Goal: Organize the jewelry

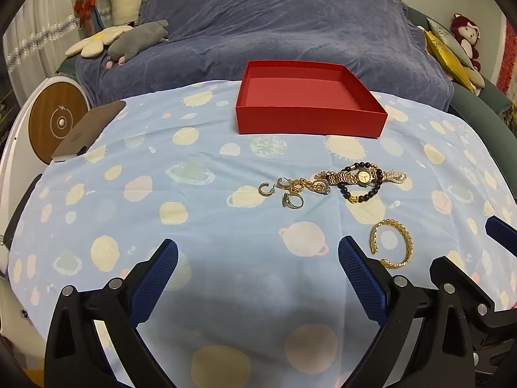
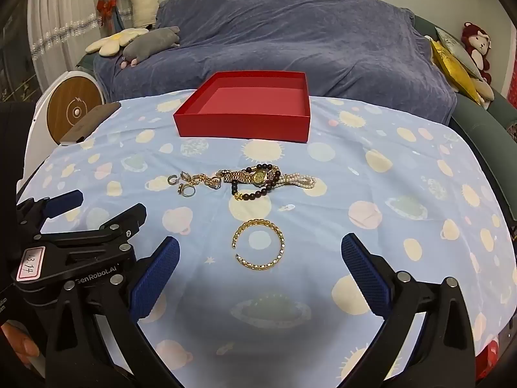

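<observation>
An empty red box (image 1: 310,119) (image 2: 242,126) stands at the far side of a table under a pale blue planet-print cloth. In front of it lies a row of jewelry: a gold watch (image 1: 363,176) (image 2: 258,176), a dark bead bracelet (image 1: 365,194) (image 2: 255,194), a pearl strand (image 2: 300,181), a gold chain (image 1: 307,186) (image 2: 206,181), hoop earrings (image 1: 266,189) (image 2: 173,179) and a ring (image 1: 294,200) (image 2: 187,190). Nearer lies an open gold bangle (image 1: 392,244) (image 2: 260,245). My left gripper (image 1: 258,265) hangs open left of the bangle. My right gripper (image 2: 260,268) is open, with the bangle just ahead between its fingers.
A sofa under a blue throw (image 1: 274,26) with plush toys (image 1: 139,40) stands behind the table. A round white device with a wooden face (image 1: 58,121) and a brown flat case (image 1: 87,131) sit at the table's left edge. The other gripper shows at each view's side.
</observation>
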A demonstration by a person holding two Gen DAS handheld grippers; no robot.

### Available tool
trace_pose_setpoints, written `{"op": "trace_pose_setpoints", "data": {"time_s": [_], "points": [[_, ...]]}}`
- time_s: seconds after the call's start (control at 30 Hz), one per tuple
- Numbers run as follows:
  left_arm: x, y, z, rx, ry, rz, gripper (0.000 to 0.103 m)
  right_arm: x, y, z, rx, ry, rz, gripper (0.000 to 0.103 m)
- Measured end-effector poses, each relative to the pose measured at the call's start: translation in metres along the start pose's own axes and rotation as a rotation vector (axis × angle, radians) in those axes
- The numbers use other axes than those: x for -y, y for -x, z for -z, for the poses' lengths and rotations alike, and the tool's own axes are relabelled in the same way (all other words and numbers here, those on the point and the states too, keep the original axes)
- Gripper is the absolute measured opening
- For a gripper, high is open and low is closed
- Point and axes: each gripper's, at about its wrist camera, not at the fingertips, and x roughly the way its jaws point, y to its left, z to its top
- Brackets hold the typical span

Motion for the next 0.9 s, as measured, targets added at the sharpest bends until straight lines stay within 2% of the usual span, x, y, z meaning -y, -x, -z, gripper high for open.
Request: {"op": "trace_pose_setpoints", "data": {"time_s": [0.9], "points": [[0.0017,0.0007,0.0058,-0.02,-0.009,-0.004,0.097,0.0017,0.0013,0.0042,-0.014,-0.001,-0.001,0.098]]}}
